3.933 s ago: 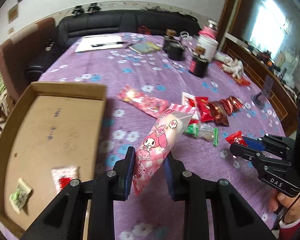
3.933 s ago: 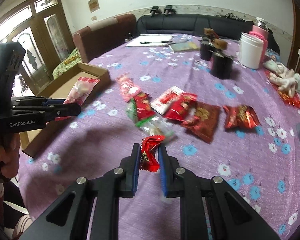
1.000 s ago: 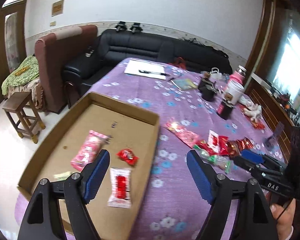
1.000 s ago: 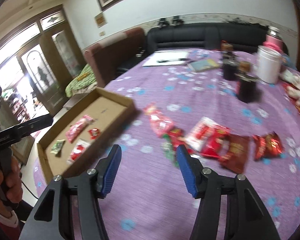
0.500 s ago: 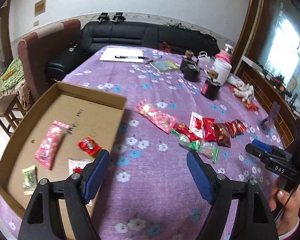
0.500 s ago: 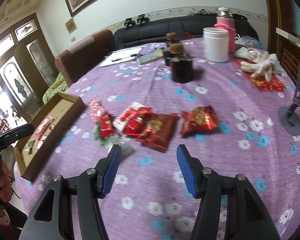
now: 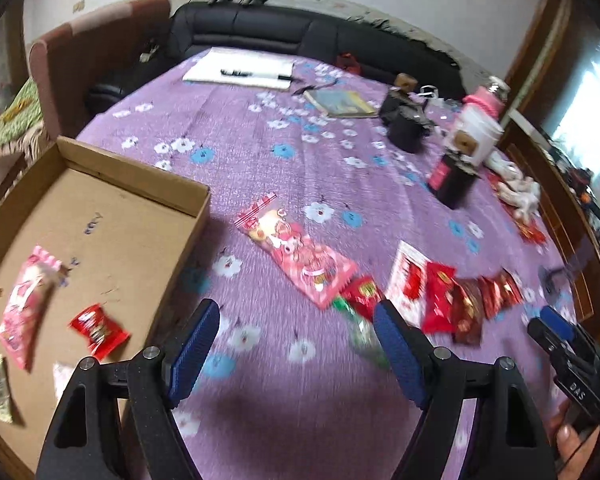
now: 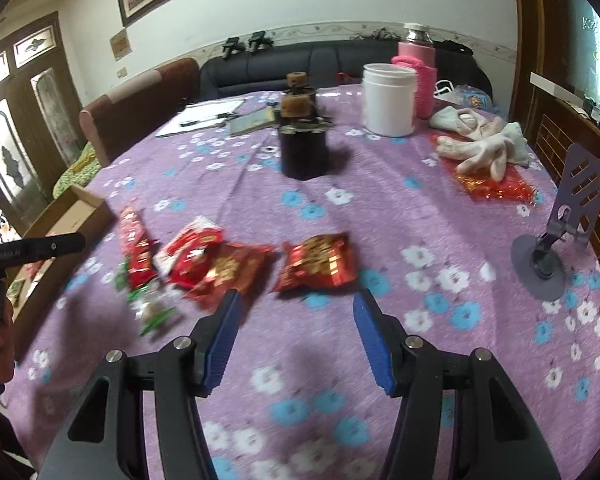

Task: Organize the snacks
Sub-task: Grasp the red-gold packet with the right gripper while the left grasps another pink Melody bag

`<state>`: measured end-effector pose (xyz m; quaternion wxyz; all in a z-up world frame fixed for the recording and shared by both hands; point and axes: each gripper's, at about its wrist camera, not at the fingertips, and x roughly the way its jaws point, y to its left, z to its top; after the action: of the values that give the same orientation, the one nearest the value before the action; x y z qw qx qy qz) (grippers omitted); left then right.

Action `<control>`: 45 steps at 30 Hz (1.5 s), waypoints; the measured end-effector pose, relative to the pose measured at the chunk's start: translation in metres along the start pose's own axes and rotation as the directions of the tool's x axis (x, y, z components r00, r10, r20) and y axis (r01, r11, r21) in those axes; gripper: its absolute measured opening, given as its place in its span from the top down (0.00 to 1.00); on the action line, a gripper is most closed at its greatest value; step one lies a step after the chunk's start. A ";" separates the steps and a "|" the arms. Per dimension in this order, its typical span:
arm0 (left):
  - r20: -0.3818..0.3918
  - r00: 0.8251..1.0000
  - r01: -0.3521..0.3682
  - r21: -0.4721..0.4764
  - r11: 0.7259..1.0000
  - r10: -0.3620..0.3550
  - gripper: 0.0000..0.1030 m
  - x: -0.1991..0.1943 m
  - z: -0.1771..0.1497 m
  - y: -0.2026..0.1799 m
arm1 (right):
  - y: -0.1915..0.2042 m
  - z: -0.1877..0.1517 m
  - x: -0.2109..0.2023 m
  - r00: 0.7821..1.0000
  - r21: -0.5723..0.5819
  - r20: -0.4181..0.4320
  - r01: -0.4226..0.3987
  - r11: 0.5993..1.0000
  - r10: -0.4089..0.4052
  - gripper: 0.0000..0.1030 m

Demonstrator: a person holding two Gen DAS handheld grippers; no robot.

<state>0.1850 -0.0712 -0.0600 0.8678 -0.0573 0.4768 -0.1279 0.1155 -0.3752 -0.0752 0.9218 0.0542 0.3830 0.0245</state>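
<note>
Purple tablecloth (image 7: 260, 152) – left gripper (image 7: 296, 344) moved off cardboard box (image 7: 112, 216), empty.

A purple flowered cloth covered the worktop (image 7: 260, 152). At nine o'clock in the left wrist view an open cardboard box (image 7: 112, 184) sat on it. A long pink snack packet (image 7: 296, 256) lay near the centre, with a cluster of red packets (image 7: 452, 296) at three o'clock. Toward twelve lay a white pad with pens (image 7: 240, 70) and a booklet (image 7: 342, 104); at one o'clock stood dark jars (image 7: 406, 128) and a white tub (image 8: 388, 100). In the right wrist view, white gloves (image 8: 480, 144) lay at two o'clock and a purple stand (image 8: 556, 248) stood at three.
</note>
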 end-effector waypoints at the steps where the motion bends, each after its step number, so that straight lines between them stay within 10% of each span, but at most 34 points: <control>1: -0.010 1.000 -0.008 -0.005 1.000 0.008 0.20 0.009 0.004 -0.002 | -0.004 0.004 0.004 1.000 0.004 -0.003 0.008 1.000 -0.008 0.45; 31: -0.014 0.957 -0.291 0.012 0.957 0.291 0.13 0.075 0.031 -0.009 | -0.005 0.028 0.084 0.993 -0.084 -0.107 0.034 0.996 -0.043 0.34; 34: 0.000 0.964 -0.264 0.042 0.964 0.264 0.22 0.072 0.029 -0.011 | -0.005 0.027 0.085 0.993 -0.087 -0.111 0.040 0.995 -0.050 0.39; 38: 0.004 0.979 -0.204 0.090 0.975 0.205 0.64 0.069 0.028 -0.022 | -0.004 0.027 0.084 0.992 -0.092 -0.108 0.054 0.994 -0.064 0.51; 45: 0.016 0.992 -0.124 0.104 0.987 0.123 0.67 0.062 0.020 -0.021 | -0.010 0.025 0.076 0.994 -0.056 -0.094 0.051 0.997 -0.056 0.55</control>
<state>0.2306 -0.1091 -0.0948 0.8781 0.0173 0.4680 -0.0983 0.1870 -0.3803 -0.1120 0.9040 0.0180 0.4270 0.0124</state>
